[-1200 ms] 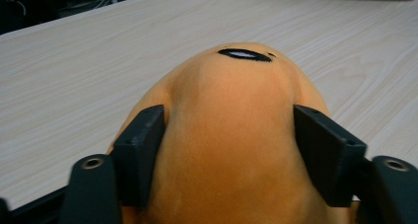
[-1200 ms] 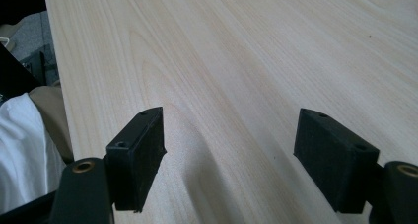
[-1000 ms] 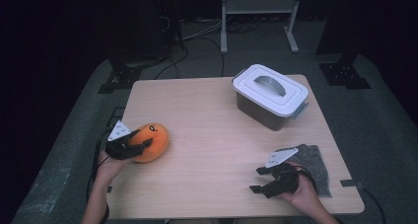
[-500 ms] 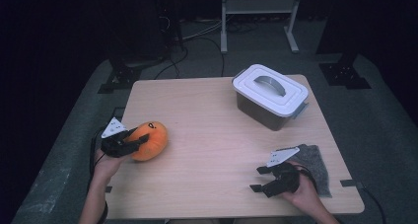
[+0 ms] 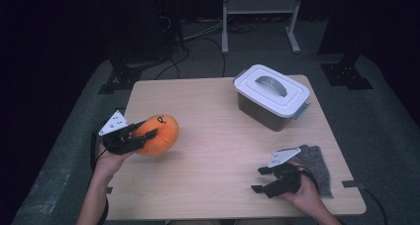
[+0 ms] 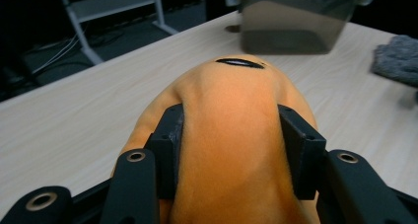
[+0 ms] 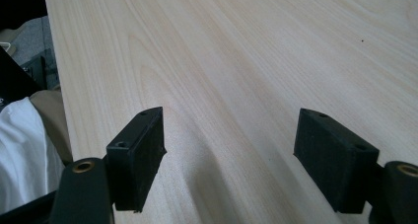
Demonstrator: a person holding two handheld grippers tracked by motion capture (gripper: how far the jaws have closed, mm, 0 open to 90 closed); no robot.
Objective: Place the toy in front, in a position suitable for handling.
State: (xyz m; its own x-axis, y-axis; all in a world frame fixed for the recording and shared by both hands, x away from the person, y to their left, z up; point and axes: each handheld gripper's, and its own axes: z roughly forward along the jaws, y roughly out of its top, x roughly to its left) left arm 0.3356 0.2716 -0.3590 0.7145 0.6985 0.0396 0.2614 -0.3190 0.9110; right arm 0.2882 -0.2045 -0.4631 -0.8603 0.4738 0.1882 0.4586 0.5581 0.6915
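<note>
Fingers (image 6: 170, 150) of the left gripper (image 5: 140, 137): pressed into both flanks of the orange plush toy (image 6: 231, 135), deep enough to dent the fur, so holding it firmly. Looks like a squeeze chosen for a soft body that would slip out of a lighter pinch. Seems to carry the toy a little off the table (image 5: 213, 150), well to the left of the lidded box (image 5: 272, 98) and nearer the person than it, far end pointing roughly toward the box. Suggests a lift meant to end at the box, though with the white lid on and its handle untouched. Fingers (image 7: 140, 155) of the right gripper (image 5: 261, 181): spread wide with bare wood between them, gripping nothing. Rests low on the table in front of the box, on the person's side, just beside a grey cloth (image 5: 314, 165). Probably parked there to keep out of the way, yet close enough to reach the lid when needed
</note>
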